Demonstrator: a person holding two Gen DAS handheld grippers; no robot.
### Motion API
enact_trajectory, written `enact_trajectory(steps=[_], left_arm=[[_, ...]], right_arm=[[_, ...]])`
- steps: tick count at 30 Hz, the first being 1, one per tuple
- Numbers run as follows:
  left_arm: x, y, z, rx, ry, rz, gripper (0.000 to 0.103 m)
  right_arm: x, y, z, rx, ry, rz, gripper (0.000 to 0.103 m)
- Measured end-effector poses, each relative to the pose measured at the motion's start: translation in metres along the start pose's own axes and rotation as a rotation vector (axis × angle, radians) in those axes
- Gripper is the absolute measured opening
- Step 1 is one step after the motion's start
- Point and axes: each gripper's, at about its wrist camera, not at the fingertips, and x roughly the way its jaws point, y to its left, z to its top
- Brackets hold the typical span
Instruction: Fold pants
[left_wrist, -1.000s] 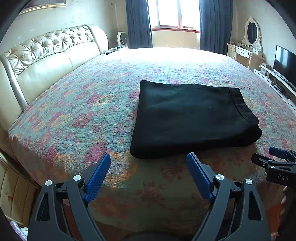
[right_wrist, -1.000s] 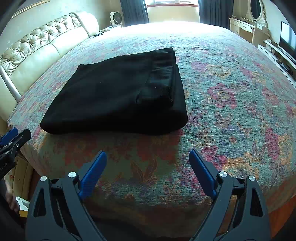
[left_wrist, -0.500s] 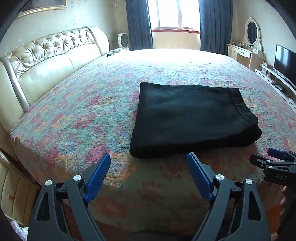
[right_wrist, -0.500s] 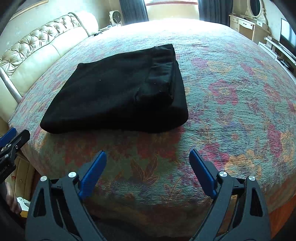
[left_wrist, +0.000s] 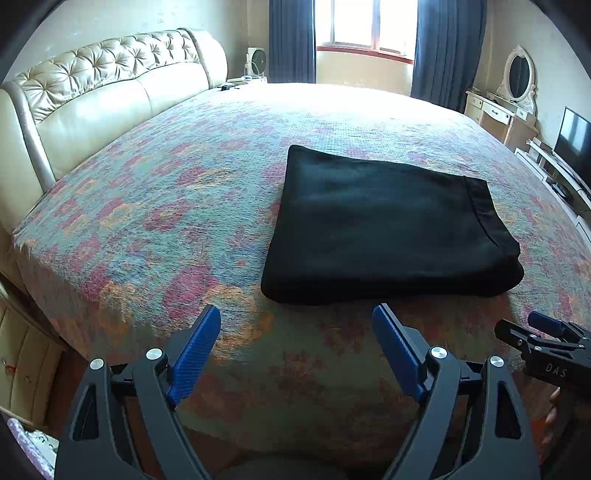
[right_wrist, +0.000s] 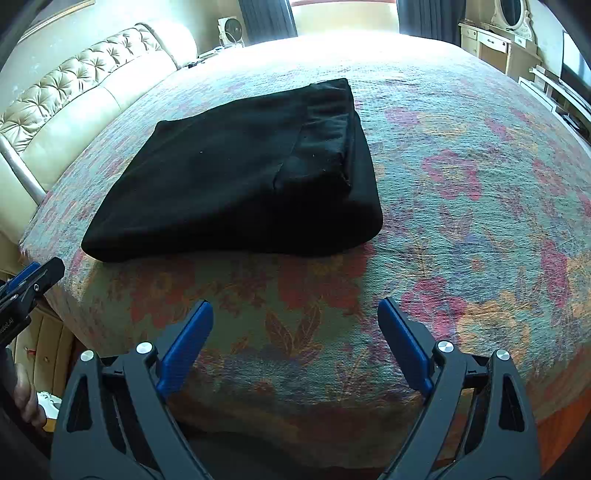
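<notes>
My left gripper (left_wrist: 296, 317) and right gripper (right_wrist: 295, 312) gape wide — both empty, touching nothing. Beyond them, soft black pants (left_wrist: 388, 229) lie folded, a thick rectangle on the flowery woven bedspread (left_wrist: 166, 206).

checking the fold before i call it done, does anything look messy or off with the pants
Nothing stands out. The black pants lie in a flat, compact rectangle near the front edge of the bed, with the waistband layered on top at the right end. Both grippers are open and clear of the fabric.

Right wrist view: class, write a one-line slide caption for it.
Black pants lie folded near the bed edge; the open right tool hovers short of them, empty.
</notes>
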Motion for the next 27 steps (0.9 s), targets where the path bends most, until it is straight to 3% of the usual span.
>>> enact_trajectory(steps=[15,19,21,24,27], left_arm=[[-0.001,-0.004,0.000,0.022,0.005,-0.024,0.083],[0.001,-0.008,0.003,0.017,0.042,-0.047,0.090],[0.000,-0.011,0.003,0.041,0.062,-0.011,0.090],[-0.005,-0.020,0.005,0.126,0.041,-0.039,0.090],[-0.012,-0.021,0.006,0.131,-0.024,0.018,0.090]], right_arm=[[0.002,0.002,-0.002,0.003,0.010,0.003,0.091],[0.003,0.004,-0.003,0.002,0.013,0.007,0.091],[0.003,0.005,-0.004,0.002,0.014,0.010,0.091],[0.002,0.006,-0.004,0.000,0.012,0.011,0.091],[0.001,0.006,-0.005,0.001,0.011,0.013,0.091]])
